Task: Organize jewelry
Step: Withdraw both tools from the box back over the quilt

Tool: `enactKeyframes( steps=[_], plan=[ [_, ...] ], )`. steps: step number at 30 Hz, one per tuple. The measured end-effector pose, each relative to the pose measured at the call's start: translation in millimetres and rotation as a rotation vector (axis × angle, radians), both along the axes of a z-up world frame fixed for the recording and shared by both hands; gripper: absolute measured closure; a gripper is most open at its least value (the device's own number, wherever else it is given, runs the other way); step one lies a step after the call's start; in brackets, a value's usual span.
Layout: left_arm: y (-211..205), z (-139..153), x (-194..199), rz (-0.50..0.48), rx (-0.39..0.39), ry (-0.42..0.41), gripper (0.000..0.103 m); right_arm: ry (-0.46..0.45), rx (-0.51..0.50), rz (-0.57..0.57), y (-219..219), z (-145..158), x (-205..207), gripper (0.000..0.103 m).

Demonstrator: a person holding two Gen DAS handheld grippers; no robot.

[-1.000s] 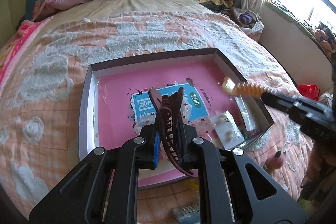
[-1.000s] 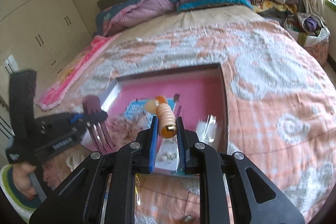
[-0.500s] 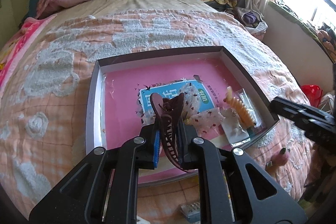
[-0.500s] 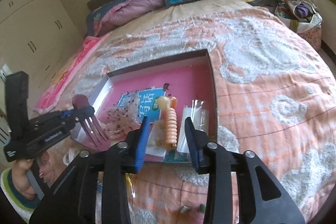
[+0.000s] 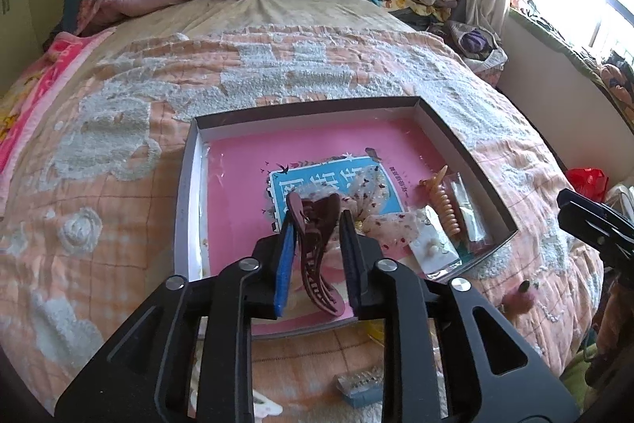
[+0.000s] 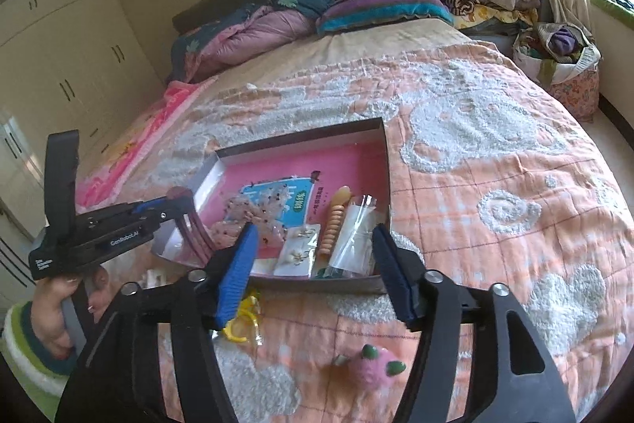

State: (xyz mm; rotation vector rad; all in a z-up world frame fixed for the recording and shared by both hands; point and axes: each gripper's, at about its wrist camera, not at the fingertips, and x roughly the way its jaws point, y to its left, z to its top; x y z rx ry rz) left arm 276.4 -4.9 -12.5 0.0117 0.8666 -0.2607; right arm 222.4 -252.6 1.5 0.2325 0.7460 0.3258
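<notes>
- Releasing in progress: left hand-held gripper (image 5: 317, 236) just opened, pads apparently clear of maroon claw clip (image 5: 317, 248) over box (image 5: 190, 193).
- Right hand-held gripper (image 6: 315, 264) widened, empty; orange clip (image 6: 335, 221) lies in box.
- Next: left withdrawal.

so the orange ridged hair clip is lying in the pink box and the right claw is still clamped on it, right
Not quite. The orange ridged hair clip does lie in the pink box, but the right claw is not clamped on it: its jaws have just been opening and stand wide apart with nothing between them, near the box's front edge. The right wrist view shows this.
</notes>
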Motion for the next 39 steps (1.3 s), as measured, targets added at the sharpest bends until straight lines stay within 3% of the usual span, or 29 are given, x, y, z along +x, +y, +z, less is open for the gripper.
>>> enactKeyframes(
  steps=[8, 21, 25, 39],
  plan=[
    [2, 27, -18, 0.012, -0.005, -0.05, 0.071, -0.061, 0.019, -0.028, -10, 27, -23, 0.029],
    [10, 77, -58, 0.047, -0.033, -0.152, 0.024, -0.182, -0.005, -0.049, -22, 75, -63, 0.024],
    [14, 92, -73, 0.057, -0.036, -0.188, 0.014, -0.215, -0.021, -0.049, -22, 87, -75, 0.024],
    [21, 102, -109, 0.084, -0.017, -0.227, 0.01, -0.299, -0.05, -0.028, -17, 111, -112, 0.019]
  ],
)
